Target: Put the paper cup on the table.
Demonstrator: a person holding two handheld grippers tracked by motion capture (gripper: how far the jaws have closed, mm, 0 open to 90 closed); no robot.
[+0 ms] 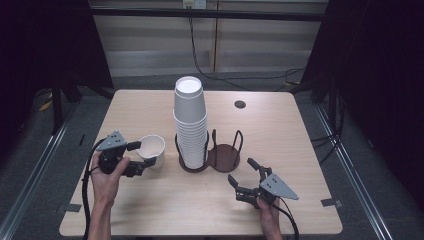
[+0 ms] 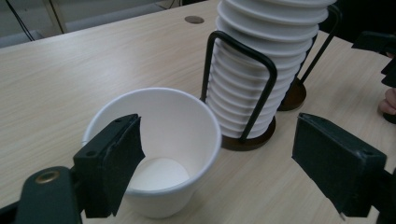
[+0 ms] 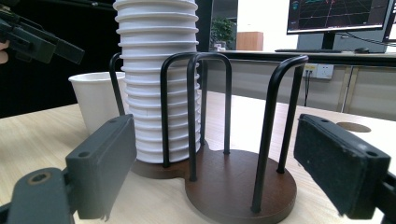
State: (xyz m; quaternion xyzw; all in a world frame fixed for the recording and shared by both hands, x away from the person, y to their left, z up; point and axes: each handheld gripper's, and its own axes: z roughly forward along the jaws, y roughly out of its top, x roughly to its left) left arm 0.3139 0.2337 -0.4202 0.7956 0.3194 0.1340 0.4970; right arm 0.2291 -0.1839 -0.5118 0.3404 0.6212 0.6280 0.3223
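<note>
Left gripper fingers are spread, one at the cup rim; its wall should be pinched gently. Right gripper fingers are spread too.

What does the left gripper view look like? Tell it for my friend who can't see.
An empty white paper cup stands upright on a pale wooden table, just beyond the open black jaws of the left gripper. Beside it, a tall stack of white cups sits in a black wire holder.
</note>
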